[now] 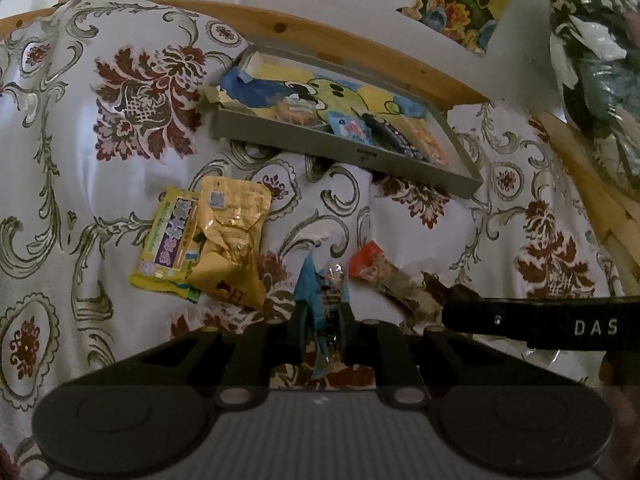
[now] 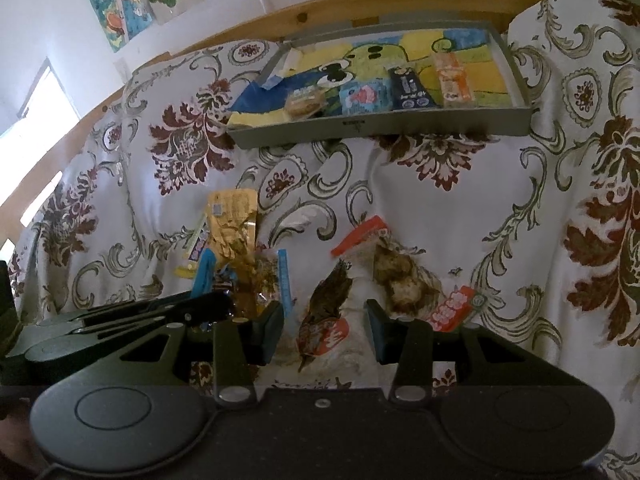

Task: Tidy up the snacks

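My left gripper (image 1: 324, 332) is shut on a clear snack packet with blue edges (image 1: 322, 296), just above the floral cloth. In the right wrist view that same packet (image 2: 256, 276) shows beside the left gripper (image 2: 224, 304). My right gripper (image 2: 326, 328) stands open around a brown packet with a red end (image 2: 326, 308) that lies on the cloth. A clear packet with orange ends (image 2: 400, 276) lies just to its right. Two yellow packets (image 1: 200, 240) overlap to the left. The grey tray (image 1: 348, 156) at the back holds several snacks.
The floral cloth (image 1: 100, 200) covers the whole surface in folds. A wooden rail (image 1: 320, 32) runs behind the tray, with the white wall and its pictures (image 1: 460, 4) beyond. The right gripper's black body (image 1: 540, 320) crosses the lower right of the left wrist view.
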Demonstrator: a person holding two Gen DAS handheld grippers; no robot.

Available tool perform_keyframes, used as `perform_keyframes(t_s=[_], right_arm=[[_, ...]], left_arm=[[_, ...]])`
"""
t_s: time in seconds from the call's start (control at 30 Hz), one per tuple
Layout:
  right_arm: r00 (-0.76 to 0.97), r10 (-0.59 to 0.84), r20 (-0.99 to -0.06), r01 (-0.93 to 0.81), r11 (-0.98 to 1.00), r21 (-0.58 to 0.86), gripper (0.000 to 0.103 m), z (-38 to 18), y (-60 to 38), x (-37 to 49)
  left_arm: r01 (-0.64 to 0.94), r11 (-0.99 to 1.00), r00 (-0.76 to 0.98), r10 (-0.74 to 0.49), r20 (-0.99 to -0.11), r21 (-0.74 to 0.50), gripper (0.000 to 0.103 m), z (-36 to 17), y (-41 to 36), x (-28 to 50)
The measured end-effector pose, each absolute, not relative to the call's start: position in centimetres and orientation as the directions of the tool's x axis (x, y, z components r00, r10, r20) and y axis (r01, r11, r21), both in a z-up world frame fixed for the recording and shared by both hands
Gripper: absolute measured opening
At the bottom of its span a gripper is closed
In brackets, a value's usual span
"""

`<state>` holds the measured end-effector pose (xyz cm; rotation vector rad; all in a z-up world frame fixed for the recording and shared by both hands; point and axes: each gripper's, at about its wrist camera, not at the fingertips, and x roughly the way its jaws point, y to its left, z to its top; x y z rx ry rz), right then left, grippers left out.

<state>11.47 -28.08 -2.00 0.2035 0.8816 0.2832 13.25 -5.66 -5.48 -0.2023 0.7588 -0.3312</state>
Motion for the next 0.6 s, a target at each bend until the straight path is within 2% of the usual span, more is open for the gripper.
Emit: perform_keyframes(t_s=[0.37,0.6], right_arm=[[0.661,0.339,-0.669,-0.159,0.935,0.316,0.046,-1.1,-28.5,11.7],[0.736,0.334,-0.589,-0.158,0.931,0.329,0.046,0.3,-29.3,12.4]], left_arm=[[0.207,0.928,0.712,-0.360,-0.603,-0.310,0.016,-3.1,-5.3,15.3],[0.205,0.920,0.722,-0.373,-0.584,-0.334,0.016,-1.9,-5.4,17.1]])
